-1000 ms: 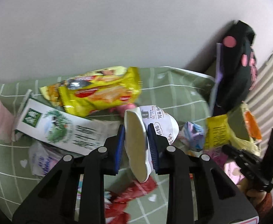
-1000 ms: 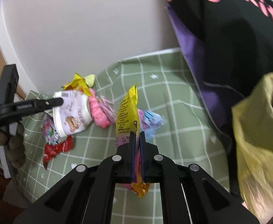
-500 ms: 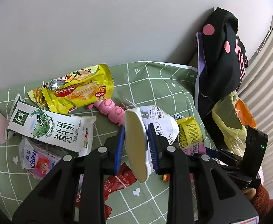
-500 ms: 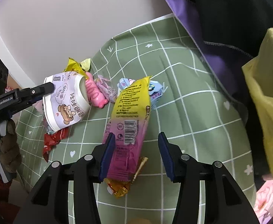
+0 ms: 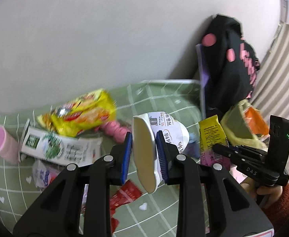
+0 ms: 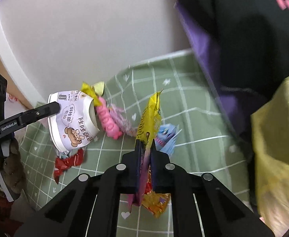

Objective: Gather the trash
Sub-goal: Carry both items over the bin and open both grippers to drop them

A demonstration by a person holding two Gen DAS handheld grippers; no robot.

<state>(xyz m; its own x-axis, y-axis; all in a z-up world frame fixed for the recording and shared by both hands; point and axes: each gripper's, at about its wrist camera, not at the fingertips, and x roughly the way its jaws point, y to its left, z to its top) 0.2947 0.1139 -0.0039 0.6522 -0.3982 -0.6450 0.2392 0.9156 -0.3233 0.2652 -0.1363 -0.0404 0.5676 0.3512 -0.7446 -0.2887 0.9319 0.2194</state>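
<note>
My left gripper [image 5: 144,154] is shut on the rim of a white paper cup [image 5: 164,130] with a bear print, held above the green checked cloth [image 5: 164,98]; the cup also shows in the right wrist view [image 6: 71,122]. My right gripper [image 6: 146,148] is shut on a yellow and pink snack wrapper [image 6: 149,114], held upright above the cloth; the wrapper shows in the left wrist view [image 5: 211,136] too. A yellow plastic trash bag [image 6: 277,138] hangs open at the right, beside the right gripper [image 5: 241,154].
On the cloth lie a yellow wafer pack [image 5: 81,116], a milk carton [image 5: 59,148], a pink cup [image 5: 2,144], a pink toy [image 6: 106,122], a blue wrapper [image 6: 167,136], a red wrapper [image 6: 69,162] and an orange foil wrapper [image 6: 156,203]. A black garment [image 5: 229,63] hangs at the right.
My right gripper has shut on the yellow and pink wrapper and lifted it upright off the cloth. My left gripper still holds the cup and has shifted slightly.
</note>
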